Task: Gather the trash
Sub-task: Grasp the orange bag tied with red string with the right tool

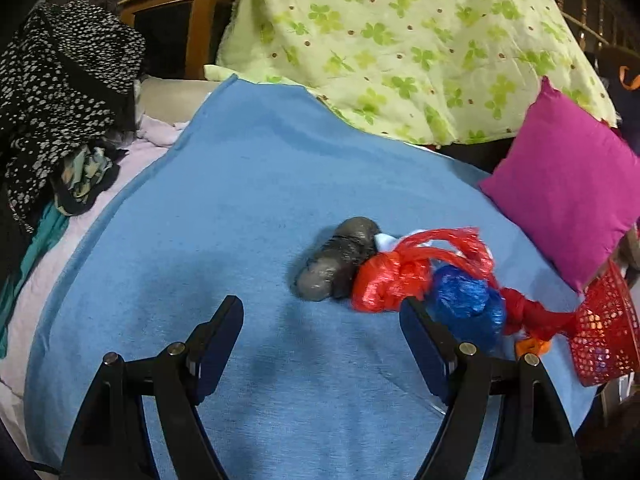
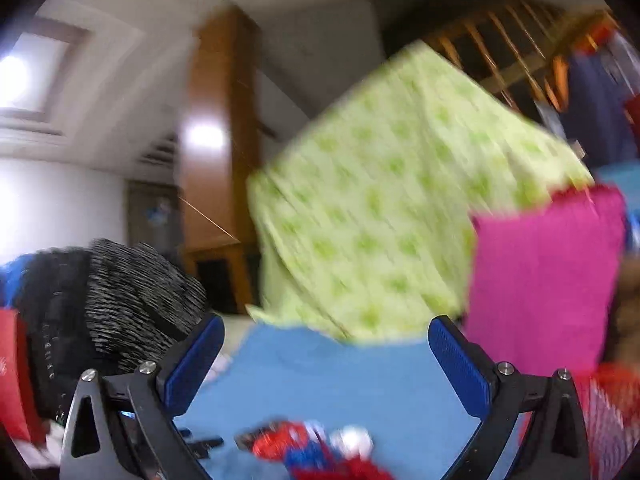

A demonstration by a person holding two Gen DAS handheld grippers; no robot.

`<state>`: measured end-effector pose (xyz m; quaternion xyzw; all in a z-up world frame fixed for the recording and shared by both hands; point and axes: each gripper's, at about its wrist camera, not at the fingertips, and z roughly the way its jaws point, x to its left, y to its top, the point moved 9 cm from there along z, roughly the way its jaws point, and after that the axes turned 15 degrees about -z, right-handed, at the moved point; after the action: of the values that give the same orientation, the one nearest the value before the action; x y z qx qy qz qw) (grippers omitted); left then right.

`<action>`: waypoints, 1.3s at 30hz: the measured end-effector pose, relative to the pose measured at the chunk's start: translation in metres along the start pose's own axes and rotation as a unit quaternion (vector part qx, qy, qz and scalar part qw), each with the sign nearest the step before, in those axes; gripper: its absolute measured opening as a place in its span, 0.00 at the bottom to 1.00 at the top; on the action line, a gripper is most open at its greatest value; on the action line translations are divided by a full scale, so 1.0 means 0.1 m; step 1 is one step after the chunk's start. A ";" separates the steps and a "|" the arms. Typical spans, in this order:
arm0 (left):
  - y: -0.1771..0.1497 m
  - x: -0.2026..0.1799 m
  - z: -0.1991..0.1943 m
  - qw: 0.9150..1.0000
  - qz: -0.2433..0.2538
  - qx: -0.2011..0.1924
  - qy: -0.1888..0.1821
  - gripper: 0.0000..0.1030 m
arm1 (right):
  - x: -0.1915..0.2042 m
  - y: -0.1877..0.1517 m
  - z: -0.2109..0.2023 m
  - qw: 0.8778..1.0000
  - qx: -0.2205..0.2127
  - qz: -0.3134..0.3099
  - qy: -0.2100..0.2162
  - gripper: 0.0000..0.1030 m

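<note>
Several knotted plastic bags of trash lie on a blue blanket point(image 1: 240, 240): a grey one point(image 1: 336, 264), a red one point(image 1: 392, 276), a blue one point(image 1: 468, 304) and a second red one point(image 1: 528, 316). A red mesh basket point(image 1: 608, 328) stands at the blanket's right edge. My left gripper point(image 1: 322, 308) is open and empty, low over the blanket, just short of the bags; its right finger overlaps the red bag. My right gripper point(image 2: 324, 334) is open and empty, raised and tilted up. The blurred trash bags point(image 2: 316, 452) lie below it, with the red basket point(image 2: 612, 420) at lower right.
A magenta cushion point(image 1: 568, 196) leans at the right beside the basket. A green floral cloth point(image 1: 400, 40) drapes over furniture at the back. A pile of black spotted clothes point(image 1: 60, 100) sits at the left. A wooden cabinet point(image 1: 180, 20) stands behind.
</note>
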<state>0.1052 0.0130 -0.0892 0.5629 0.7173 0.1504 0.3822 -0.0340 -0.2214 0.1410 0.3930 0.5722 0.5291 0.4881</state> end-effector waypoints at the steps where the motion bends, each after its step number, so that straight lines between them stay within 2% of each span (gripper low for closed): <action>1: -0.03 -0.04 0.00 1.000 0.009 -0.001 -0.001 0.78 | 0.00 0.00 -0.03 1.000 -0.006 0.009 0.006 1.00; 3: -0.06 -0.13 -0.01 1.000 0.026 -0.001 -0.005 0.78 | -0.04 -0.12 -0.01 0.998 0.002 0.053 0.033 1.00; 4: -0.09 -0.17 -0.02 0.999 0.035 -0.001 -0.009 0.78 | -0.02 -0.27 0.08 0.995 0.030 0.070 0.068 1.00; 5: -0.11 -0.22 -0.04 0.999 0.041 0.000 -0.013 0.78 | 0.02 -0.49 0.20 0.990 0.080 0.073 0.092 1.00; 6: -0.14 -0.26 -0.04 0.999 0.047 0.000 -0.018 0.78 | 0.01 -0.67 0.30 0.987 0.121 0.069 0.085 1.00; 8: -0.18 -0.33 -0.04 0.998 0.053 0.003 -0.027 0.78 | -0.01 -1.01 0.41 0.981 0.163 0.073 0.074 1.00; 13: -0.24 -0.43 0.03 0.998 0.059 0.016 -0.034 0.78 | -0.07 -1.60 0.52 0.970 0.213 0.099 0.068 1.00; 15: -0.27 -0.46 0.06 0.997 0.059 0.023 -0.038 0.78 | -0.07 -1.83 0.56 0.959 0.247 0.113 0.086 1.00; 18: -0.31 -0.51 0.11 0.997 0.062 0.032 -0.040 0.78 | -0.12 -2.22 0.65 0.931 0.311 0.161 0.103 1.00; 21: -0.35 -0.56 0.14 0.996 0.063 0.037 -0.043 0.78 | -0.15 -2.50 0.68 0.914 0.355 0.172 0.098 1.00; 24: -0.41 -0.62 0.17 0.996 0.069 0.045 -0.046 0.78 | -0.22 -2.71 0.71 0.900 0.383 0.187 0.091 1.00; 29: -0.49 -0.70 0.26 0.994 0.076 0.061 -0.047 0.78 | -0.29 -2.91 0.76 0.887 0.405 0.210 0.071 1.00; 31: -0.53 -0.72 0.30 0.993 0.081 0.069 -0.047 0.78 | -0.25 -2.96 0.83 0.884 0.414 0.208 0.066 0.93; 32: -0.55 -0.74 0.32 0.993 0.083 0.071 -0.047 0.78 | -0.22 -2.97 0.86 0.882 0.418 0.206 0.066 0.84; 33: -0.57 -0.75 0.32 0.992 0.087 0.073 -0.047 0.79 | -0.18 -2.99 0.90 0.880 0.425 0.203 0.066 0.79; 36: -0.63 -0.78 0.36 0.991 0.092 0.086 -0.052 0.79 | -0.12 -3.14 0.95 0.867 0.452 0.204 0.057 0.79; 39: -0.69 -0.79 0.38 0.988 0.099 0.100 -0.061 0.79 | -0.08 -3.18 0.98 0.865 0.461 0.192 0.041 0.78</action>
<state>0.0904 -0.0906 -0.1290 0.6744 0.6451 0.0800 0.3503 0.0847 -0.2494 -0.1692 0.6531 0.6837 0.3043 0.1158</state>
